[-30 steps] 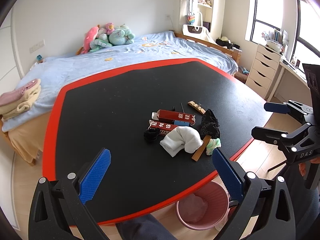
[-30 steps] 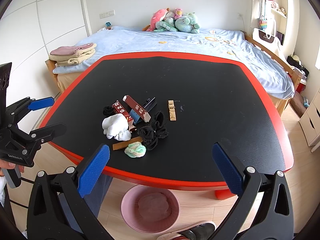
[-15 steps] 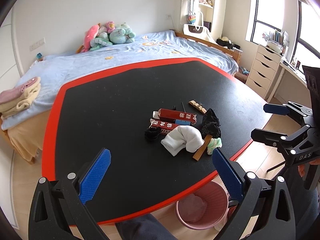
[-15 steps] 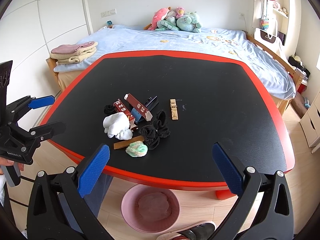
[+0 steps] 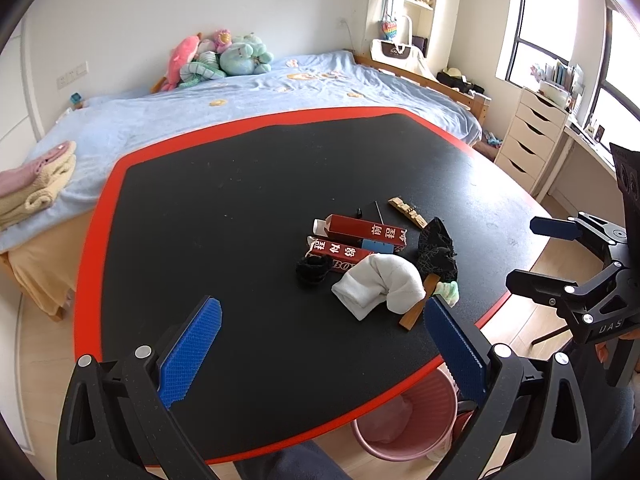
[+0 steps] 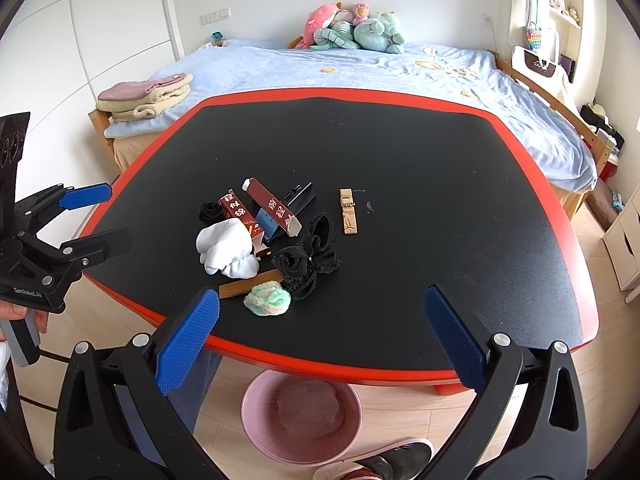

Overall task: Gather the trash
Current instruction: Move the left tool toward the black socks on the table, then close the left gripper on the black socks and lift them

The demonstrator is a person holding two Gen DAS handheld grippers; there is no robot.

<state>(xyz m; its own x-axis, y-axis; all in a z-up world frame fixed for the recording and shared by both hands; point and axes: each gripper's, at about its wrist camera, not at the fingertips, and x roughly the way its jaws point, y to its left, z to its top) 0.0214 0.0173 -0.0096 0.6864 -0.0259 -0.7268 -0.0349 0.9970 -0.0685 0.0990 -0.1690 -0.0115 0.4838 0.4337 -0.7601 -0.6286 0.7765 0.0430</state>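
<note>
Both spread wide and empty, left gripper [image 5: 320, 344] and right gripper [image 6: 320, 336]; risk of nudging green-white wad [image 6: 267, 299] off table's [image 6: 400, 152] near edge, missing pink bin [image 6: 302, 416].

Ahead of the wide-open right gripper [image 6: 320, 334], a white sock [image 6: 226, 246], red cartons [image 6: 272, 206], black fabric [image 6: 306, 262] and wooden clothespin [image 6: 348, 211] are lying clustered; pink bin [image 6: 302, 418] is standing below.
</note>
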